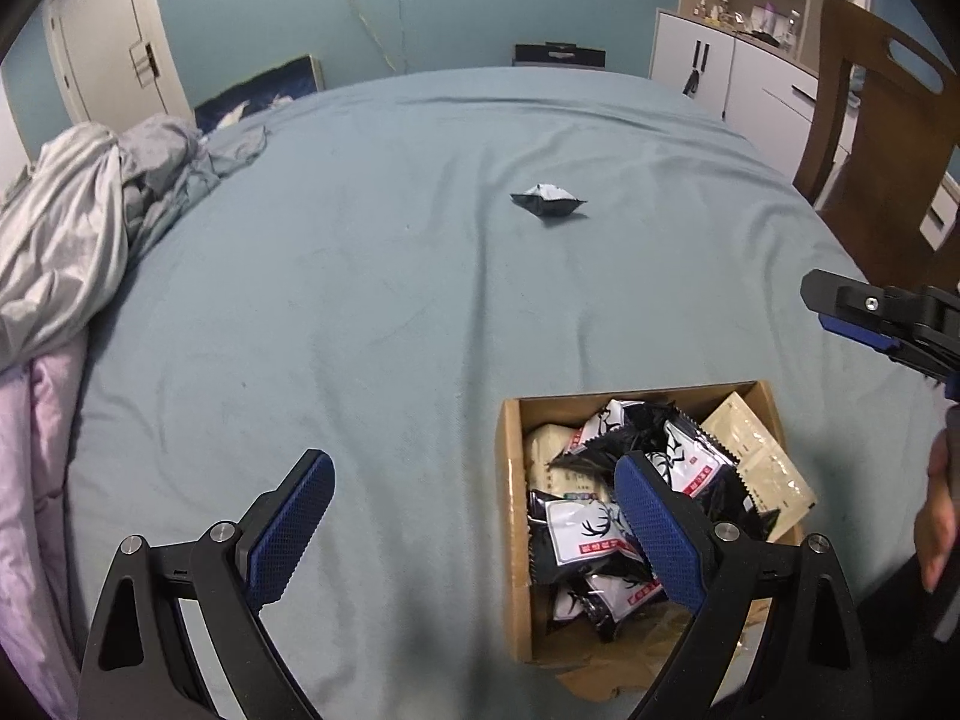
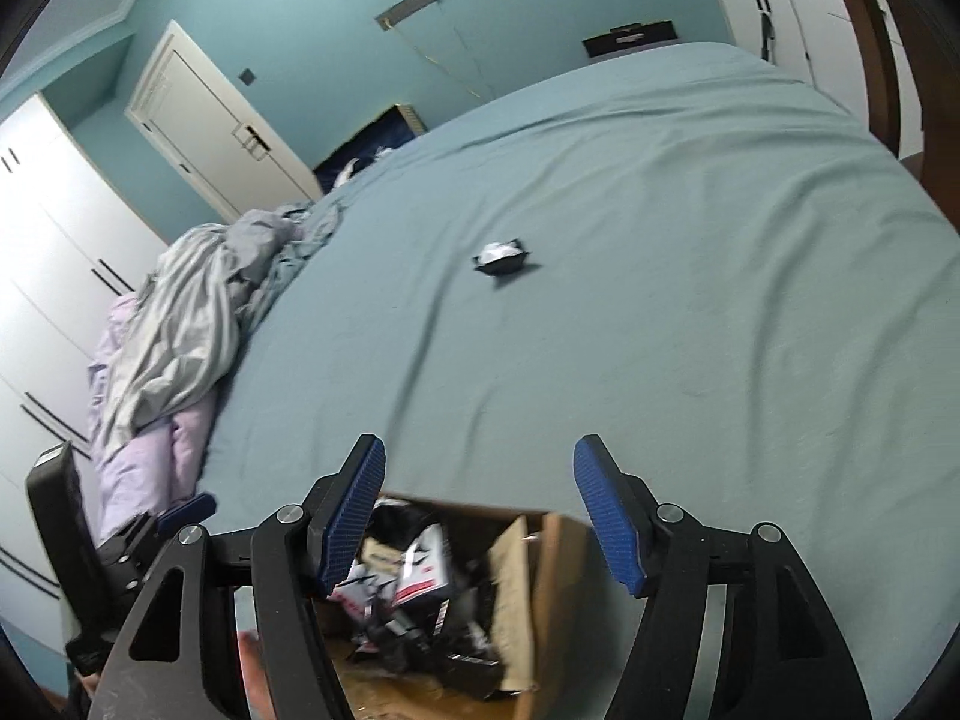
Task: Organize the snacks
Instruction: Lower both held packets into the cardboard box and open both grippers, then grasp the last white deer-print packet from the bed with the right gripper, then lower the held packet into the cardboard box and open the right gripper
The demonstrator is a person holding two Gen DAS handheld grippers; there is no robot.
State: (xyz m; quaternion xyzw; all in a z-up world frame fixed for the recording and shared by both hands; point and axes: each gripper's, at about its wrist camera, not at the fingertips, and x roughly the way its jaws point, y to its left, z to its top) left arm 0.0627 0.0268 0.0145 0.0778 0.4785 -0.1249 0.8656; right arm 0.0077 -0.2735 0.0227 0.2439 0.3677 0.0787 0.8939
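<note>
Grippers hang apart above a bed: the left gripper [image 1: 474, 492] has its blue-padded jaws spread wide with nothing between them, one pad over bare sheet, the other over the near corner of a cardboard box [image 1: 513, 480]. The right gripper [image 2: 480, 492] is likewise released, jaws parted and empty, poised above the same cardboard box [image 2: 540, 588], which in its blurred wrist view shows a jumble of black-and-white wrappers. Seen from the left wrist, the box sits open on the blue-grey sheet [image 1: 360, 300] and holds black-and-white snack packets [image 1: 588, 540] piled beside beige sachets [image 1: 762, 456]. One lone snack packet [image 1: 549, 201] lies further up the bed, well apart from the box, out in the middle of the sheet. A crumpled grey duvet [image 1: 72, 228] and a lilac quilt [image 1: 30, 480] are heaped along the bed's left edge. A wooden chair [image 1: 870, 120] stands at the right side, with white cabinets [image 1: 708, 66] against the teal wall behind it.
</note>
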